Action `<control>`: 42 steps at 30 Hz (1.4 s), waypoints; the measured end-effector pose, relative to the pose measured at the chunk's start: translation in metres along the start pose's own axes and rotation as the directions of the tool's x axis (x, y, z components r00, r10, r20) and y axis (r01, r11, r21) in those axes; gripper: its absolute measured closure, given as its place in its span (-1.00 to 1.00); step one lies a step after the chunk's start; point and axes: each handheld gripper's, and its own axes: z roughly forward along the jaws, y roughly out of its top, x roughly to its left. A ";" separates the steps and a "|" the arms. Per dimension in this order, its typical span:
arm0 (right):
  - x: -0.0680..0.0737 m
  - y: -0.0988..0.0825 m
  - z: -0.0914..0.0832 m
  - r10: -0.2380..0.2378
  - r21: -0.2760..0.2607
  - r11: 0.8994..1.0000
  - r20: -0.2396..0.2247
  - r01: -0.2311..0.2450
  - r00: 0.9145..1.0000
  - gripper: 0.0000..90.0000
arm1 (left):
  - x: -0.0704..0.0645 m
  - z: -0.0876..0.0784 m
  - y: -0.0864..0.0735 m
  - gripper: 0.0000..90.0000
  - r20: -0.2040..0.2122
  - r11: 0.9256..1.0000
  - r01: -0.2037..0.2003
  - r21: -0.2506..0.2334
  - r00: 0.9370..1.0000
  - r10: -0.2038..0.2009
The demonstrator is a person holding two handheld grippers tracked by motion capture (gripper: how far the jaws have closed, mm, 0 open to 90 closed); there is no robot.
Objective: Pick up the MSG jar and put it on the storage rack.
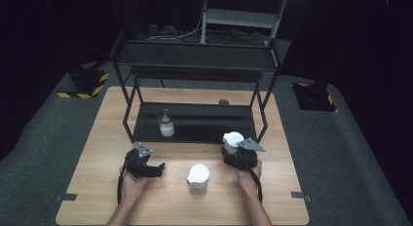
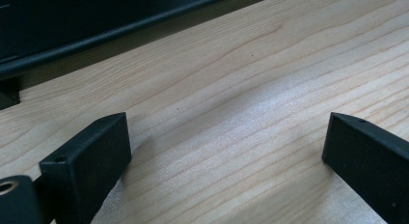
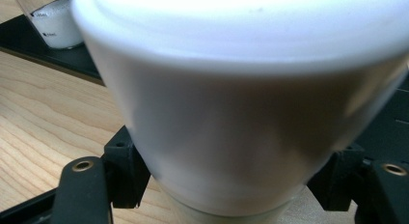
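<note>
Right gripper [image 1: 234,147] clamped on white lidded plastic jar [image 3: 241,103], jaws against its sides. Left gripper [image 2: 226,151] jaws wide apart over pale wooden tabletop [image 2: 251,84], gripping nothing.

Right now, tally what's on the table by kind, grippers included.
White-lidded jars: 2, one standing free at the table's front, one clamped in the right gripper.
Clear jars with white powder: 1, on the rack's bottom shelf.
Black racks: 1.
Grippers: 2, the left gripper open over bare wood.
Total: 6
</note>
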 end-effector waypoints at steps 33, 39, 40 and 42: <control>-0.005 0.000 -0.005 0.004 0.001 1.000 -0.009 -0.004 1.000 -0.31 | 0.001 0.000 0.000 -0.93 0.004 1.000 0.003 0.002 1.000 -0.003; -0.010 0.001 -0.008 0.026 -0.010 1.000 -0.013 -0.027 1.000 -0.31 | 0.001 0.000 0.000 -0.93 0.004 1.000 0.002 0.002 1.000 -0.002; -0.011 0.002 -0.010 0.023 -0.012 1.000 -0.013 -0.023 1.000 -0.31 | 0.001 0.000 0.000 -0.93 0.004 1.000 0.003 0.002 1.000 -0.003; -0.012 0.004 -0.011 0.021 -0.016 1.000 -0.013 -0.021 1.000 -0.31 | 0.001 0.000 0.000 -0.93 0.004 1.000 -0.001 0.002 1.000 0.001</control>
